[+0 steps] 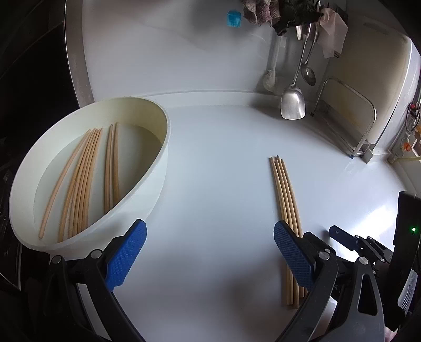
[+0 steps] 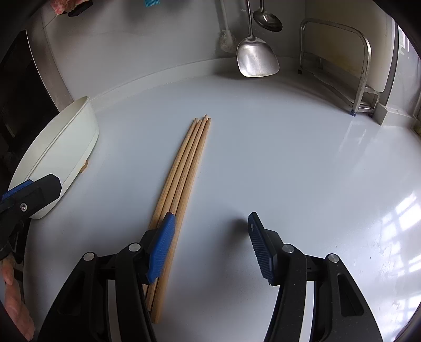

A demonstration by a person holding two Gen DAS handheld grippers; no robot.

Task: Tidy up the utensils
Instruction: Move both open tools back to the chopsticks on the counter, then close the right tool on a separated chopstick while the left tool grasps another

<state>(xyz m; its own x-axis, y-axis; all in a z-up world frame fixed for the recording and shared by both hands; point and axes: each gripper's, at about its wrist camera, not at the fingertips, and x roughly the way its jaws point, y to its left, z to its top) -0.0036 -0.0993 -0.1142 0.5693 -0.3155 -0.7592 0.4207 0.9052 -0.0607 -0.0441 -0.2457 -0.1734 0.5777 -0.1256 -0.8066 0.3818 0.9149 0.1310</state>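
A white oval tub (image 1: 147,184) on the left holds several wooden chopsticks (image 1: 84,179). A bundle of several more chopsticks (image 1: 285,194) lies on the white counter. My left gripper (image 1: 209,236) is open and empty, low over the counter between the tub and the bundle. In the right wrist view the bundle (image 2: 184,173) lies ahead, running under the left finger. My right gripper (image 2: 210,231) is open and empty, just right of the bundle. The tub (image 2: 60,155) and the left gripper's finger (image 2: 34,192) show at that view's left edge.
A steel spatula (image 1: 293,101) and a ladle (image 1: 309,72) hang at the back wall, by a white brush (image 1: 271,79). A metal rack with a cutting board (image 1: 350,115) stands at the back right. Cloths (image 1: 263,11) and a blue brush (image 1: 233,18) hang above.
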